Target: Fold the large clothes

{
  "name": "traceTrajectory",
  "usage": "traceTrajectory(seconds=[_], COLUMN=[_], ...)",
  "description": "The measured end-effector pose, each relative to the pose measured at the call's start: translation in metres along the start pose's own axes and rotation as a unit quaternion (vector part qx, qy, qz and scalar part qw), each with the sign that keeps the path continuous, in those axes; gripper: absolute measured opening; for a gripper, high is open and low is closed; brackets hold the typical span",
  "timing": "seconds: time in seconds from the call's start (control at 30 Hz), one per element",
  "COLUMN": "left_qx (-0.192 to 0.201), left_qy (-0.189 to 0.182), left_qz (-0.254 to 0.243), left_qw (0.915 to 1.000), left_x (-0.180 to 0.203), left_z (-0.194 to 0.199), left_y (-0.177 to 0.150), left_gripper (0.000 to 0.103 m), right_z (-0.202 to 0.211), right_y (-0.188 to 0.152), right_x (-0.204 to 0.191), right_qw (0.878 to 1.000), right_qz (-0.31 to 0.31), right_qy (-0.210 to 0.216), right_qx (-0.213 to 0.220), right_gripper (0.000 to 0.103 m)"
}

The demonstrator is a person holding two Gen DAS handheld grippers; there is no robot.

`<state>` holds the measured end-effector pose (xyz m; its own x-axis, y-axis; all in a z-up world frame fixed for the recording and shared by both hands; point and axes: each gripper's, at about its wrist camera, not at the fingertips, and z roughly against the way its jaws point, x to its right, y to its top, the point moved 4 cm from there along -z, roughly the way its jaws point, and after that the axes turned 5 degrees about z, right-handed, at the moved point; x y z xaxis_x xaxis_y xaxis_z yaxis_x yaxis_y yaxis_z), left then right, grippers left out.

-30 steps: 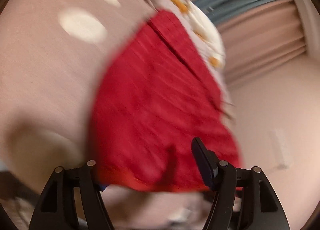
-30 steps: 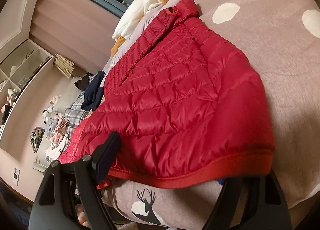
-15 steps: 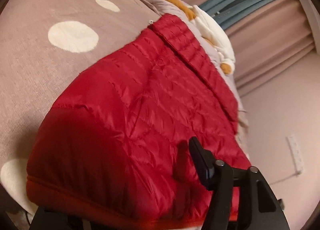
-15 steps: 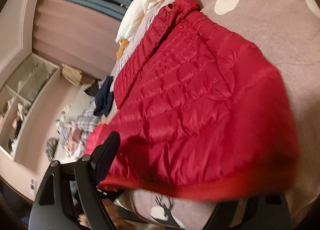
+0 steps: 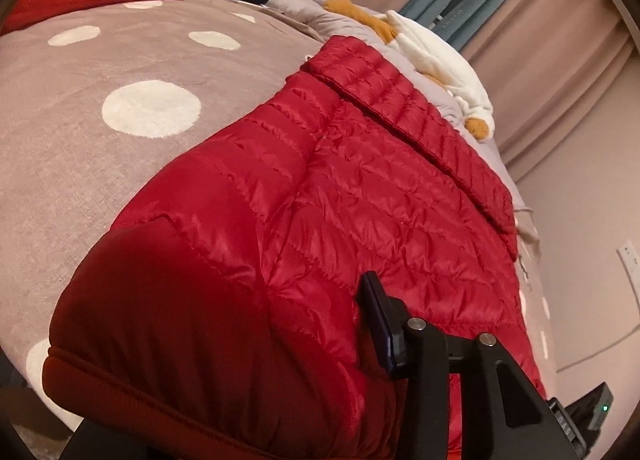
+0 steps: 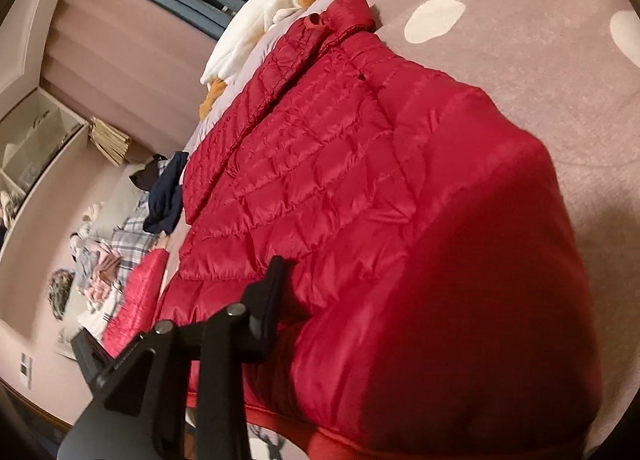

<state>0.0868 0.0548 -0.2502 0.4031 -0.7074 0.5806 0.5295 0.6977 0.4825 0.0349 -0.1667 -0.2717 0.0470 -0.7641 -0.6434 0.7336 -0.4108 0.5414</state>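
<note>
Left gripper (image 5: pixel 256 388) jaws just closing on the red puffy jacket (image 5: pixel 360 220) hem at the bottom of the frame, right gripper (image 6: pixel 380 364) closing on the same hem, jacket spread flat on the spotted blanket (image 5: pixel 80 140), white toy duck (image 6: pixel 276 8) at the top.

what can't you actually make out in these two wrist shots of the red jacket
- Left wrist view: one finger of the left gripper is hidden under the red jacket.
- Right wrist view: one finger of the right gripper is buried under the jacket's hem.
- Both views: the hem's underside is cut off by the bottom edge.
</note>
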Motion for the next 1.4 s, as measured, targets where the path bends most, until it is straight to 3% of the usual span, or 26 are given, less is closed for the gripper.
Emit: traceTrajectory(seconds=[0.3,0.9,1.03,1.17,1.4], left_qx=[0.004,0.014,0.060,0.106,0.180], left_qy=[0.012,0.033,0.068,0.077,0.031], left_qz=[-0.019,-0.073,-0.110,-0.143,-0.168], left_qw=[0.9997,0.9967,0.9898,0.9810,0.9687], left_x=[-0.001,0.004,0.012,0.023,0.054], left_z=[0.004,0.006,0.017,0.029,0.081], left_y=[-0.001,-0.005,-0.005,-0.002,0.016], left_gripper=[0.035,0.033,0.030,0.022,0.019], right_z=[-0.003,-0.004,-0.002,0.012,0.052], right_y=[0.001,-0.001,-0.002,0.002,0.029], right_x=[0.004,0.001,-0.004,-0.013,-0.050], right_qw=[1.000,1.000,0.999,0.997,0.989], right_qz=[0.002,0.015,0.036,0.055,0.085], right_qy=[-0.006,-0.014,-0.029,-0.046,-0.016], right_qx=[0.003,0.007,0.014,0.039,0.123], right_gripper=[0.022,0.022,0.020,0.018,0.015])
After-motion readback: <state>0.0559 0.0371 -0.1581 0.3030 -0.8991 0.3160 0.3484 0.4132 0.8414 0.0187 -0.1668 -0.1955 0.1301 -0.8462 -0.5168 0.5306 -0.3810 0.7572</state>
